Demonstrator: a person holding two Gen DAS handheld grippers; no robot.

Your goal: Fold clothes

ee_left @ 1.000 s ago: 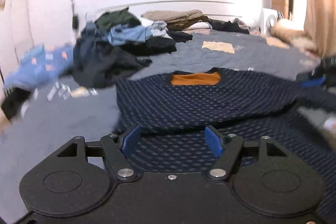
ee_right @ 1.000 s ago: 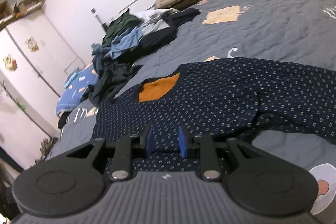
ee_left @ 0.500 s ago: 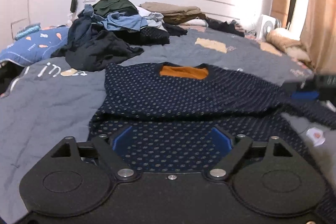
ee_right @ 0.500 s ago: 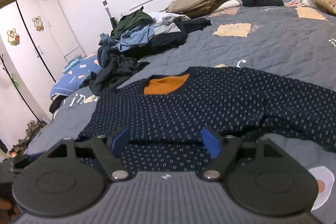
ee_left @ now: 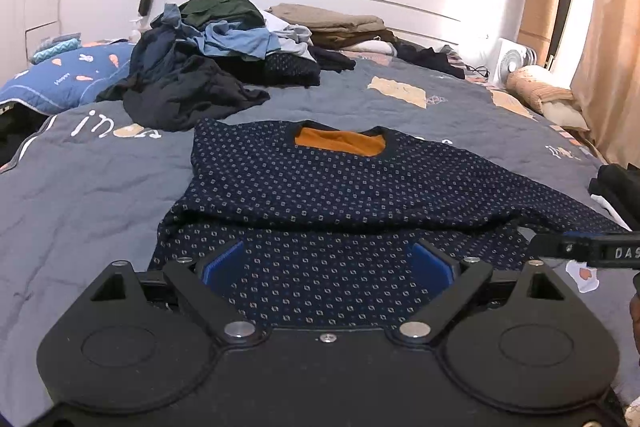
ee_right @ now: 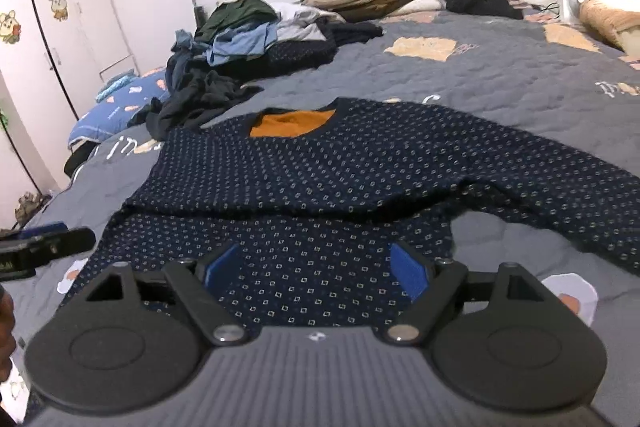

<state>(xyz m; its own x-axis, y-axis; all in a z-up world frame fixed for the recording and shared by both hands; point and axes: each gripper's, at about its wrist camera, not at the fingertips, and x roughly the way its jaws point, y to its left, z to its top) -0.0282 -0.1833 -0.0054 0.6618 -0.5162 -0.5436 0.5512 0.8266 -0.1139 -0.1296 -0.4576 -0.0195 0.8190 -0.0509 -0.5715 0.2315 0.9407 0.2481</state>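
Observation:
A navy dotted sweater [ee_left: 328,187] with an orange inner collar lies spread on the grey bed quilt [ee_left: 80,195]; it also shows in the right wrist view [ee_right: 320,179]. One sleeve is folded across its body, and the other sleeve [ee_right: 560,195] stretches to the right. My left gripper [ee_left: 327,263] is open and empty just above the sweater's near hem. My right gripper [ee_right: 316,265] is open and empty over the same hem. Each gripper's tip shows at the edge of the other's view.
A pile of unfolded clothes [ee_left: 224,59] lies at the far left of the bed, with folded tan clothes [ee_left: 340,27] by the headboard. A blue pillow [ee_left: 68,75] is at the left, a white fan [ee_left: 512,63] and a curtain at the right.
My right gripper has opened from nearly shut. My left gripper has opened wider. Both have drawn back to the sweater's near hem, and the views have steadied.

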